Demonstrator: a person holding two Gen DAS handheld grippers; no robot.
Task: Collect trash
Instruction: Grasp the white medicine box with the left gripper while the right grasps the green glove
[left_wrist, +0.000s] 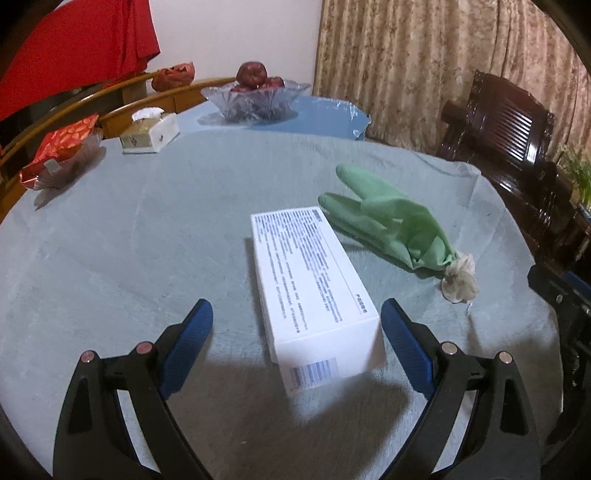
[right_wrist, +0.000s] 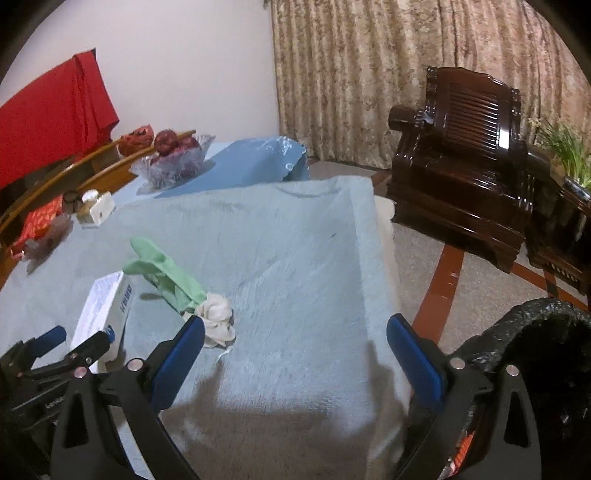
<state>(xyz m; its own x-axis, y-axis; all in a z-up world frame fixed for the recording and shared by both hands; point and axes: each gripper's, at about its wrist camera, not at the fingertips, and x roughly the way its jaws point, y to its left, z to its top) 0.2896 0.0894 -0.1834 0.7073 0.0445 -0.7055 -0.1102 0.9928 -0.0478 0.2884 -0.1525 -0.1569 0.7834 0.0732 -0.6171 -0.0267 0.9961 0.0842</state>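
A long white printed box (left_wrist: 314, 291) lies on the light blue tablecloth (left_wrist: 147, 240), its near end between the open fingers of my left gripper (left_wrist: 297, 314), which touch nothing. Beside it lie a green rubber glove (left_wrist: 388, 218) and a crumpled white tissue (left_wrist: 460, 278). In the right wrist view the box (right_wrist: 101, 314), glove (right_wrist: 166, 275) and tissue (right_wrist: 218, 319) sit left of my right gripper (right_wrist: 295, 330), which is open and empty over bare cloth. The left gripper (right_wrist: 79, 338) shows at the box there. A bin with a black bag (right_wrist: 535, 343) stands at the right, off the table.
At the table's far side are a glass fruit bowl (left_wrist: 255, 98), a tissue box (left_wrist: 149, 134) and a dish with a red packet (left_wrist: 61, 151). A dark wooden armchair (right_wrist: 465, 162) stands on the floor to the right. The table edge (right_wrist: 384, 258) runs down the right.
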